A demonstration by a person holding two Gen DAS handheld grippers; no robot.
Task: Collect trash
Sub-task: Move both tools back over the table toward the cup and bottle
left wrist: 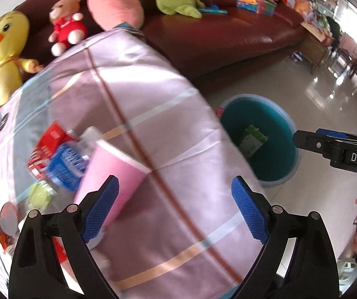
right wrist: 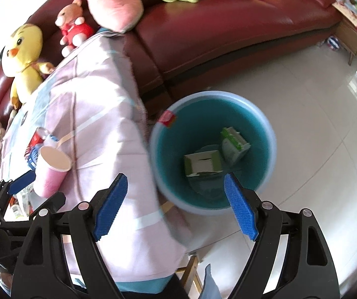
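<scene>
Left wrist view shows the left gripper [left wrist: 174,208] spread wide with nothing between its blue pads, its jaws a little short of a pink paper cup with a white rim [left wrist: 111,174] in the lower left of the frame. The cup lies tilted on a pink striped tablecloth [left wrist: 153,94]; its long axis runs from its base at the lower left, near the left pad, up to its open mouth at the upper right. In the right wrist view the same cup [right wrist: 51,172] sits at the left edge of the frame with its mouth turned upward.

Behind the cup, a clear plastic bottle with a blue label [left wrist: 66,164] and a red packet [left wrist: 46,147] lie in a heap, touching or overlapping one another; motion blur hides the details.

I judge the cup light, thin-walled and easy to crush, so a gentle pinch across the middle of its body, square to the long axis, should hold it. The bottle looks light too, but smooth and likely to slip.

Right gripper [right wrist: 176,204] is also spread and empty, hanging over the near rim of a round teal plastic bin [right wrist: 265,134] at centre right of its view. Two green-and-white cartons [right wrist: 233,144] already lie in the bottom of the bin, which stands on a pale tiled floor [right wrist: 315,99].
</scene>
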